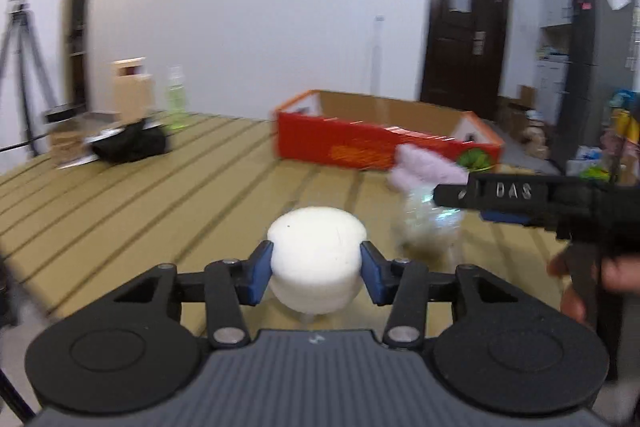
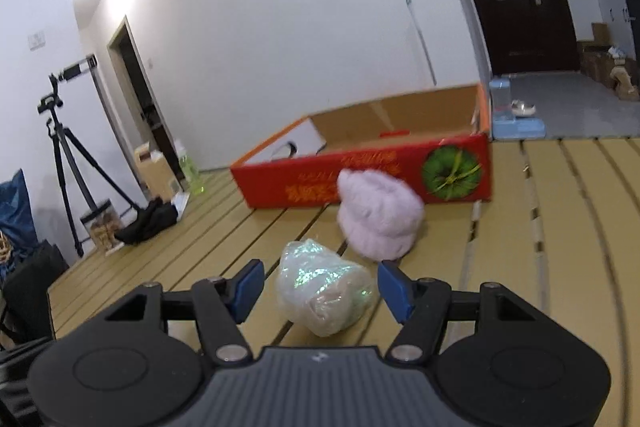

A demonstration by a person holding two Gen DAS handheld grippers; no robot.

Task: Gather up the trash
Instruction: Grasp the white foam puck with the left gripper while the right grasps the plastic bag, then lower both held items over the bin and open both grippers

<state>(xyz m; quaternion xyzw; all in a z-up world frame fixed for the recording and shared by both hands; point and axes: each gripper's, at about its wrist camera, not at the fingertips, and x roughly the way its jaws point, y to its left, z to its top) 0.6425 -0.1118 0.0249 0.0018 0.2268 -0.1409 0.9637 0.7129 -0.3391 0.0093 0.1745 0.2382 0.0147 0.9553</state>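
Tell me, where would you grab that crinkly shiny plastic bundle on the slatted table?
Probably across its middle, from the near side. The plastic bundle is a soft, rounded lump lying on the table, already between the right hand-held gripper's open pads. The pink fluffy thing sits just behind it, so coming from the front likely avoids catching that.

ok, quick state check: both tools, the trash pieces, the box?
left tool: shut on white foam cup, pads on both its sides
right tool: open, straddling crumpled plastic wrap, pads clear of it
pink fluffy wad: lying on table, against box front
red cardboard box: open-topped, no trash visible inside
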